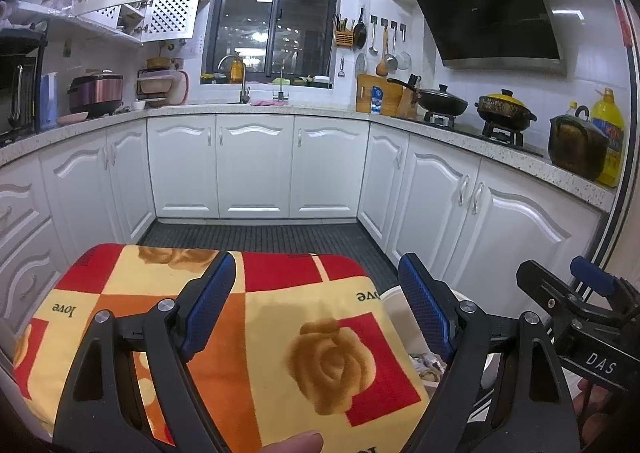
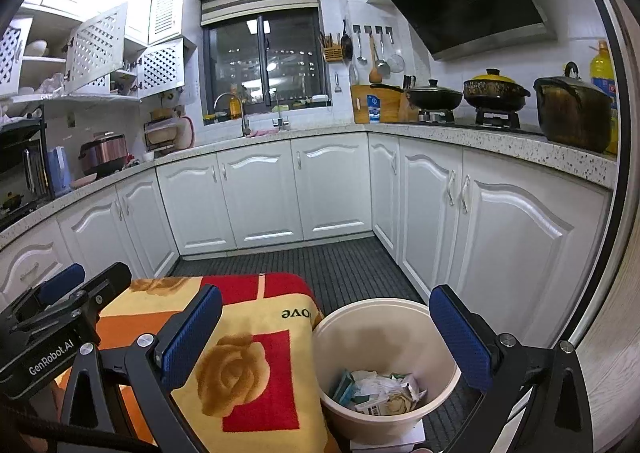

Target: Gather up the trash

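So from what I'm seeing, the trash run is looking pretty much wrapped up, or at least I'm guessing that. The cream-coloured bucket [image 2: 386, 357] is sitting on the floor just beside the blanket [image 2: 256, 353], the red, orange and yellow one with roses, and it's already holding a pile of crumpled paper and flattened cartons [image 2: 376, 391] down at the bottom. The right gripper [image 2: 332, 337] is hovering above the bucket's rim with its jaws spread wide and nothing sitting between them. The left gripper [image 1: 320, 309] is hanging over the blanket, jaws also apart and carrying nothing; in its view only a sliver of the bucket is peeking out past its right finger. I'm not spotting any loose trash lying on the blanket or on the dark ribbed floor mat [image 2: 344, 265], so nothing obvious is waiting to be picked up. Stuff could be hiding outside these two views though, can't rule that out.
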`<state>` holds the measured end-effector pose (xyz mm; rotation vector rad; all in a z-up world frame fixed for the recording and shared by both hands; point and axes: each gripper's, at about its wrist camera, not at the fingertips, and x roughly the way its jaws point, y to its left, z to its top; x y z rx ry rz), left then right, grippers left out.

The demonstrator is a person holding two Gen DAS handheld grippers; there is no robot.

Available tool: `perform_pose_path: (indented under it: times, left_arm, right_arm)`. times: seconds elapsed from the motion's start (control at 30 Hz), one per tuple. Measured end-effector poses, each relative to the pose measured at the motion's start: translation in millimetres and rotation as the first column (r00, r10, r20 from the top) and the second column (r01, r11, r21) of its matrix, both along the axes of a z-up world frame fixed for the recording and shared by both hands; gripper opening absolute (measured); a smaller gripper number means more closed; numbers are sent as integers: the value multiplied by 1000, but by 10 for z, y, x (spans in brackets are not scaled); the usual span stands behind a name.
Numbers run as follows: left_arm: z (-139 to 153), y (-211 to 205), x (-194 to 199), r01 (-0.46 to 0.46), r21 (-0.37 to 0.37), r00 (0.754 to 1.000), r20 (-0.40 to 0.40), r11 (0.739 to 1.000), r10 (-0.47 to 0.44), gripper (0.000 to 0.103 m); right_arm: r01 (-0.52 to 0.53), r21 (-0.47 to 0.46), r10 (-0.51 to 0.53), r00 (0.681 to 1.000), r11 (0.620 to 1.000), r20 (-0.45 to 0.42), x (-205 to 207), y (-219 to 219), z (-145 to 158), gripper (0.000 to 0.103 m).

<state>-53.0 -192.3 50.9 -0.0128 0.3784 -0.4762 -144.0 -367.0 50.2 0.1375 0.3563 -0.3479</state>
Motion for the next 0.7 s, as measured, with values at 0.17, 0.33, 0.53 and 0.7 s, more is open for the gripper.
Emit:
perform_pose_path:
  times: [0.17, 0.33, 0.53, 0.7]
  left_arm:
    - [-6, 2, 11, -6, 1, 1000, -1, 1000, 6, 83]
    - [-5, 2, 1, -17, 5, 1000, 13, 1000, 17, 83]
    - [-28, -14, -6, -26, 17, 999, 19, 1000, 26, 83]
    - [-43, -45, -5, -30, 31, 999, 23, 999, 30, 83]
  right_arm:
    - [-1, -6, 1, 1000, 1000, 0, 5, 1, -2, 103]
    - [-4, -6, 4, 1000, 1000, 9, -5, 19, 2, 103]
    - [-6, -9, 6, 1000, 1000, 13, -10, 39, 10, 103]
    - [-7, -8, 7, 1000, 1000, 7, 5, 44, 10, 103]
